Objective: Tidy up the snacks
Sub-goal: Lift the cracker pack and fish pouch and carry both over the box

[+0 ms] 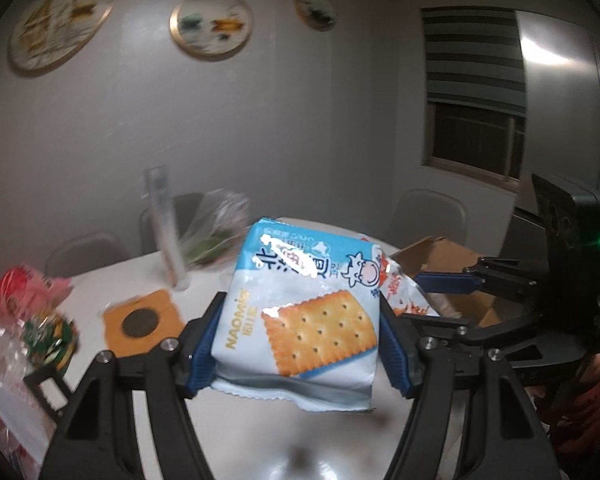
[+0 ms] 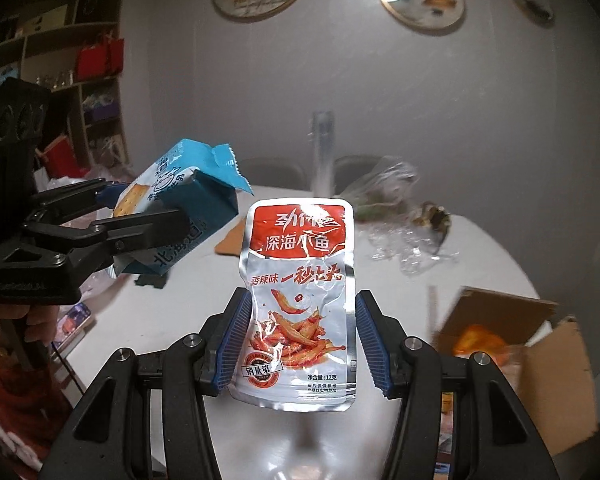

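Two packets are held above the bench [image 1: 260, 432]: cracker pack [image 1: 300, 312] clamped in left tool [image 1: 300, 330], fish snack pouch [image 2: 300, 304] clamped in right tool [image 2: 298, 340].

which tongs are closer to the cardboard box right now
Right. The right tongs, shut on the fish snack pouch, hang just left of the cardboard box. The left tongs, shut on the cracker pack, sit further left, beyond them.

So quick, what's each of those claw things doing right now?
Left gripper: closed on the blue cracker packet, held above the table.
Right gripper: closed on the silver fish snack pouch.
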